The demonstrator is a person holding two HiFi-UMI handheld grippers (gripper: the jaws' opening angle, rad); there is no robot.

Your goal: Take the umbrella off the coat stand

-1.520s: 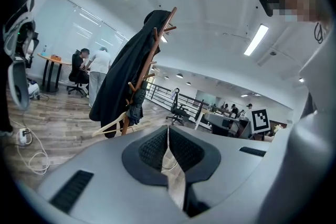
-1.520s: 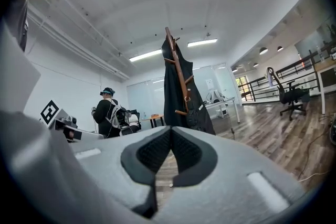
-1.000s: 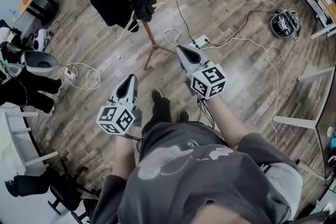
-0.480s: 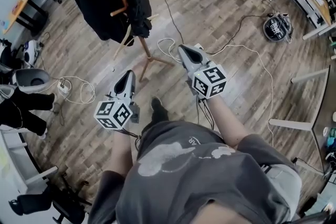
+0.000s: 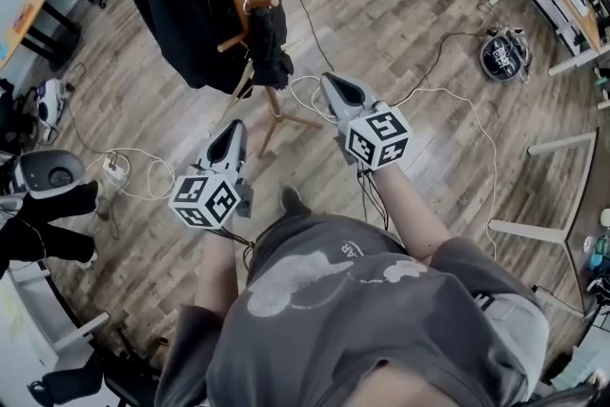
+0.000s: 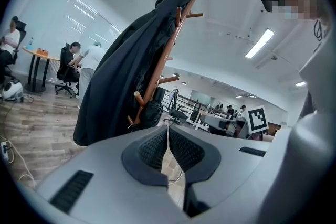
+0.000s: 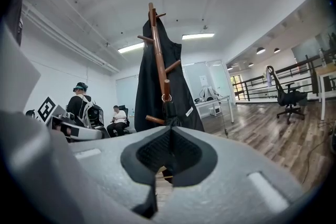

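Pointing almost level at the stand, the right gripper (image 7: 169, 132) is showing its jaws pressed together with nothing between them, and the left gripper (image 6: 168, 129) is likewise closed and empty. Straight ahead of the right gripper, just above the line where its pads are meeting, the umbrella (image 7: 169, 108) is hanging folded and dark from a peg of the coat stand (image 7: 156, 44). Its handle end is sitting up by a small ring and its body is dropping straight down alongside the wooden pole. Its long axis is therefore running upright, across the way the gripper is pointing. The jaws, which part sideways, would be taking it across the shaft once opened.

From the left gripper the umbrella is lying ahead and slightly left of the jaws' line, close beside the black coat (image 6: 121, 76). In the head view the right gripper is sitting nearer the hanging bundle than the left one, though both are well apart from it. The right hand is looking the better placed to reach in, and it is needing to open first.
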